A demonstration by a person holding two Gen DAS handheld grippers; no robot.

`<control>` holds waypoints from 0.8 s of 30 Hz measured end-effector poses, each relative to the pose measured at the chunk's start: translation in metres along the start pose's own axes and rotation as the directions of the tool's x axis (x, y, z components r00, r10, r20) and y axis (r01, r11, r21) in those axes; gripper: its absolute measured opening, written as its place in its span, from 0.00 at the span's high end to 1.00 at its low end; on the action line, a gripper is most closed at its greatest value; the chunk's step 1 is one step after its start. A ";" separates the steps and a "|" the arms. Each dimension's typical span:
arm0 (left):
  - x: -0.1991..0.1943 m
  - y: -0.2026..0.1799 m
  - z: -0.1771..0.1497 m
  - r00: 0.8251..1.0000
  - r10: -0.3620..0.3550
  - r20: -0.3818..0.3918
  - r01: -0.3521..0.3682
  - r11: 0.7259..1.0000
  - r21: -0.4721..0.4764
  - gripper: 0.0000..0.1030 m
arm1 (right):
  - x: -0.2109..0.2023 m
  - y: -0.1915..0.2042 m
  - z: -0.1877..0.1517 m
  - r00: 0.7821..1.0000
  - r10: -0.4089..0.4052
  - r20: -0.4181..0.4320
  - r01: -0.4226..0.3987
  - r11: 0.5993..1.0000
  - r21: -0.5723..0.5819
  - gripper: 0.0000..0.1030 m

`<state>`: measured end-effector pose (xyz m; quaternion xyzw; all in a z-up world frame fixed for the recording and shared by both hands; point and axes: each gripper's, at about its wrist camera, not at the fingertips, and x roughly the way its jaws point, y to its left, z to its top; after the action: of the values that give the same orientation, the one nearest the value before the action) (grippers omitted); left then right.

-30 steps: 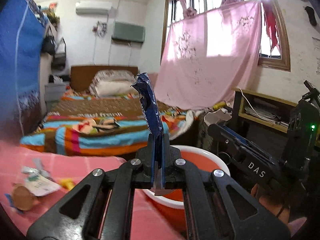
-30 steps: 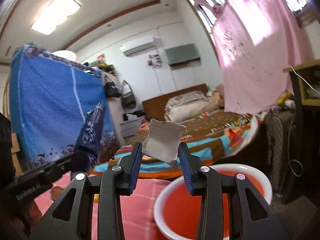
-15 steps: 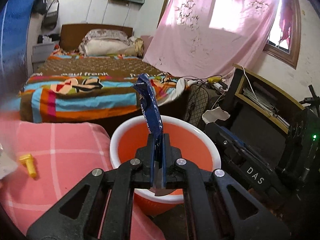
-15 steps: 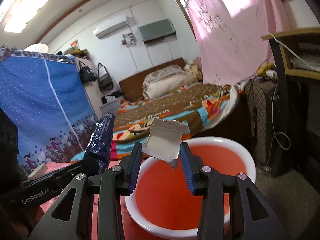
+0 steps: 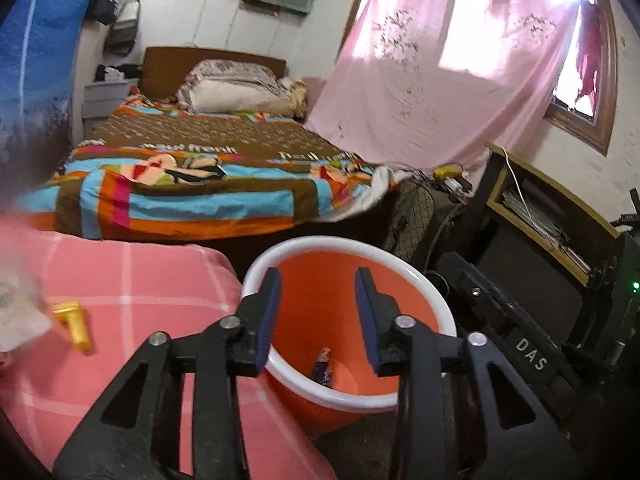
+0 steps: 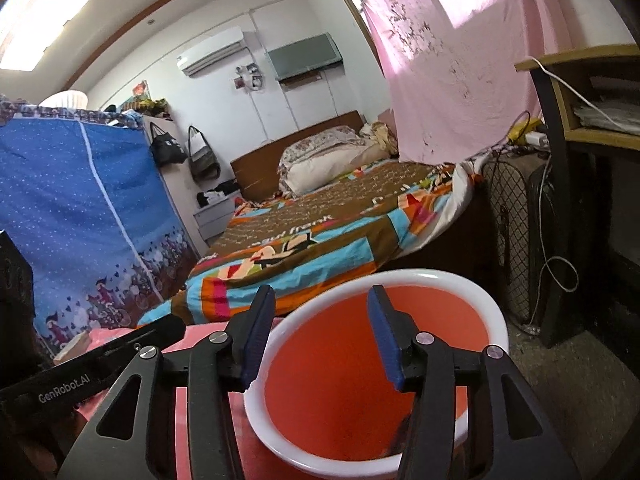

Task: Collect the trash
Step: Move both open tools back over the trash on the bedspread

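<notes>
Item: blue wrapper [image 5: 322,368], lying on the floor of the orange bin [image 5: 436,308]. Light, crinkly, slippery; pinch an end. Left gripper [image 5: 318,286] and right gripper [image 6: 322,312] hovering above, jaws just parting, nothing between them.

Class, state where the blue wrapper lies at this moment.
In the left wrist view, the blue wrapper lies at the bottom of the orange bucket, below and between the open left tool's fingers.

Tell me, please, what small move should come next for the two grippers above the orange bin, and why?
Probably draw the left gripper back toward the yellow piece on the pink checked cloth. Both grippers' jaws have just been opening and hold nothing; the right gripper is empty too, and a blue wrapper lies in the orange bin.
</notes>
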<state>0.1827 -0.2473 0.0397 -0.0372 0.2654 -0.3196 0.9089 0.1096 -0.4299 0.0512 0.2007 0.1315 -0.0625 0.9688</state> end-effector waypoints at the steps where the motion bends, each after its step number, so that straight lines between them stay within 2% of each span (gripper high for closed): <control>1: -0.003 0.003 0.001 1.000 0.008 0.011 -0.008 1.000 -0.002 0.53 | -0.001 0.003 0.001 1.000 0.004 0.009 -0.004 1.000 -0.007 0.54; 5: -0.026 0.019 0.003 0.994 0.067 0.082 -0.065 0.998 -0.019 0.41 | -0.008 0.017 0.004 0.998 0.021 0.063 -0.018 0.999 -0.045 0.50; 8: -0.045 0.036 0.005 0.983 0.123 0.133 -0.119 0.992 -0.039 0.31 | -0.011 0.029 0.006 0.994 0.041 0.102 -0.034 0.997 -0.069 0.41; 10: -0.061 0.049 0.005 0.970 0.172 0.170 -0.165 0.985 -0.056 0.23 | -0.013 0.039 0.006 0.990 0.062 0.126 -0.052 0.995 -0.084 0.31; 12: -0.074 0.060 0.004 0.957 0.209 0.202 -0.199 0.977 -0.073 0.13 | -0.015 0.050 0.006 0.986 0.083 0.145 -0.069 0.993 -0.100 0.25; 14: -0.087 0.070 0.003 0.941 0.243 0.236 -0.227 0.970 -0.093 0.00 | -0.017 0.062 0.005 0.980 0.106 0.169 -0.085 0.989 -0.124 0.18; 16: -0.102 0.080 0.001 0.914 0.293 0.282 -0.270 0.956 -0.118 0.00 | -0.019 0.073 0.005 0.975 0.119 0.189 -0.092 0.985 -0.145 0.04; 17: -0.108 0.085 -0.001 0.901 0.313 0.300 -0.287 0.949 -0.128 0.00 | -0.020 0.079 0.004 0.972 0.123 0.201 -0.093 0.984 -0.154 0.00; 24: -0.145 0.112 -0.013 0.838 0.420 0.348 -0.402 0.907 -0.125 0.00 | -0.026 0.121 -0.005 0.944 0.209 0.255 -0.145 0.958 -0.249 0.00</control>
<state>0.1438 -0.0707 0.0680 -0.0598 0.1001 -0.0982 0.9883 0.1051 -0.3156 0.0992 0.0889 -0.0185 0.0131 0.9958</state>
